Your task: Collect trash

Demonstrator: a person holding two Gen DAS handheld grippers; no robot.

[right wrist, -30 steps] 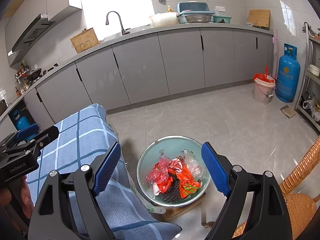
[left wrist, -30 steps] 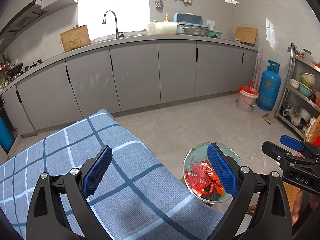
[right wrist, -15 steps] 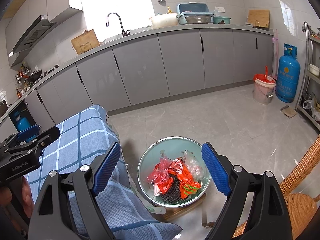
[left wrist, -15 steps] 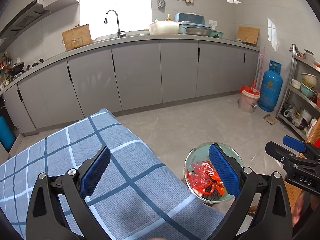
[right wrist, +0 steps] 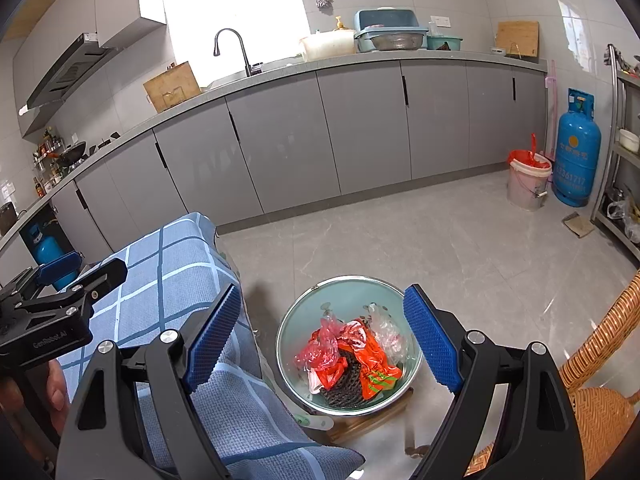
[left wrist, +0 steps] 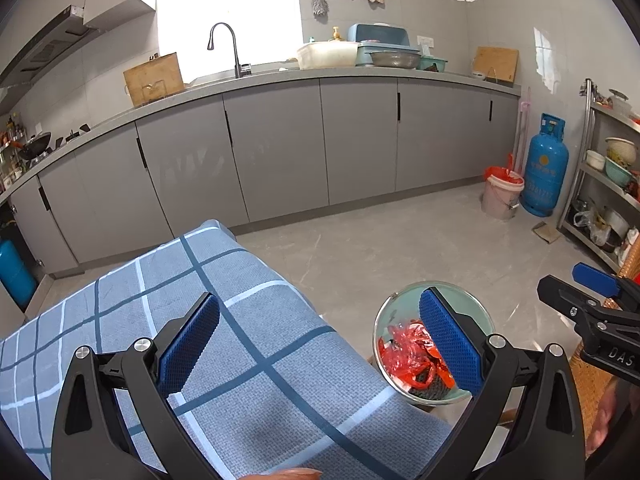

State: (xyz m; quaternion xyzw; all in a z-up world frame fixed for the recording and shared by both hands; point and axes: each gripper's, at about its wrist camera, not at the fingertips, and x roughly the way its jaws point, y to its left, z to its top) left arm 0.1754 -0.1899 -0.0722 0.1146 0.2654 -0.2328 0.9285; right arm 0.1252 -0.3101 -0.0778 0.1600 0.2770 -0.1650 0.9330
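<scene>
- Already, a heap of trash (right wrist: 348, 356) is seen lying in the green bin (right wrist: 296, 332), which stands on the floor just beside the draped edge of the blue checked cloth (left wrist: 248, 320); red and orange plastic bags, a clear bag and a dark mesh piece can be made out in it.
- No loose rubbish is seen on the visible part of the cloth, so the collecting is judged to be largely done, or close to its end; what lies outside both views cannot be told.
- The left gripper (left wrist: 318, 344) is held above the cloth with its jaws spread wide, and nothing is carried between its blue pads.
- The right gripper (right wrist: 324, 336) is poised over the bin, jaws likewise wide apart and empty; the bin's contents are framed between its fingers but are not touched.
- A few small bits are seen on the floor near the bin's foot, too small to be identified.
- A red-lined bucket (right wrist: 528, 180) is noticed by the far cabinets, well apart from the green bin; whether the trash is meant to be taken there cannot be told.
- What remains, if anything, is judged to be a last check for stray pieces.
</scene>
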